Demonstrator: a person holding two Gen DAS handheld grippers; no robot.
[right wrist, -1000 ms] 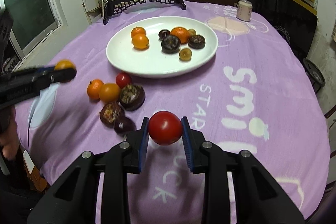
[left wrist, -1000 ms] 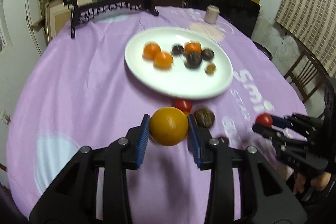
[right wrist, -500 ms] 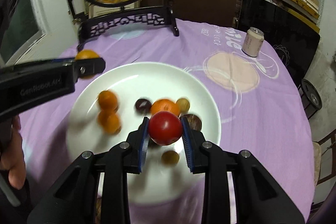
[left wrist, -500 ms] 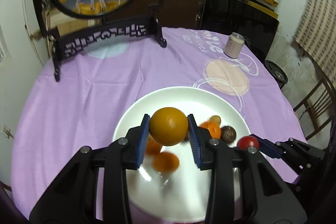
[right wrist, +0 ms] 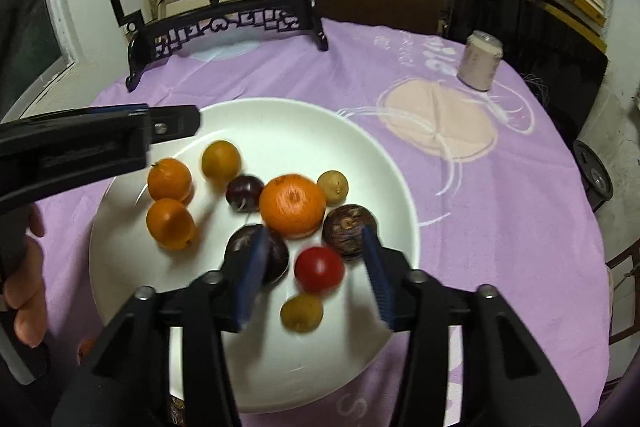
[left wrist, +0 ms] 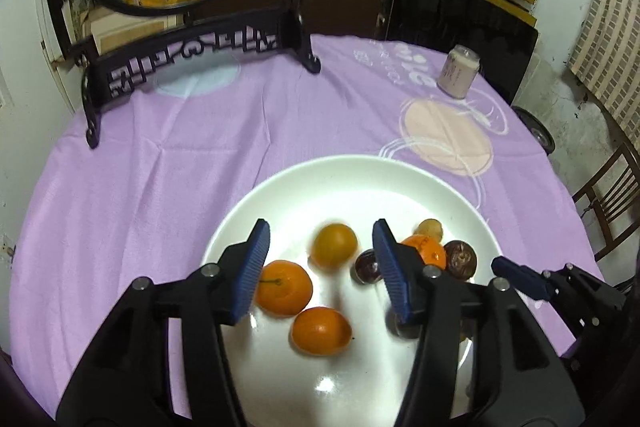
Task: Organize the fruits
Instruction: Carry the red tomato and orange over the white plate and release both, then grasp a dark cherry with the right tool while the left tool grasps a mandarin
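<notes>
Half a second ago each gripper was still clamped on a fruit above the plate; now both have let go. The left gripper point(left wrist: 320, 267) stands with its blue pads wide apart, and the round yellow-orange fruit point(left wrist: 334, 245) that it carried lies between them on the wide white ceramic plate point(left wrist: 352, 167), a little blurred, so it is probably still settling. It sits at about 1 o'clock from the two small orange mandarins point(left wrist: 283, 287) already there. The right gripper point(right wrist: 312, 275) is spread open as well, and the small red tomato point(right wrist: 319, 269) it held now rests on the plate between its fingers, just beside a dark purple round fruit point(right wrist: 347, 229) and at 6 o'clock from the large orange mandarin point(right wrist: 292, 205). A small yellowish-green fruit point(right wrist: 301, 311) lies just below the tomato, also blurred. In the right wrist view the plate therefore holds nine fruits. This means that one more pair is delivered. Near the bottom left edge of the right wrist view a bit of orange shows on the purple printed cloth of the surface point(right wrist: 480, 227), so more fruits probably wait there, and the next step is likely to go back for them.
</notes>
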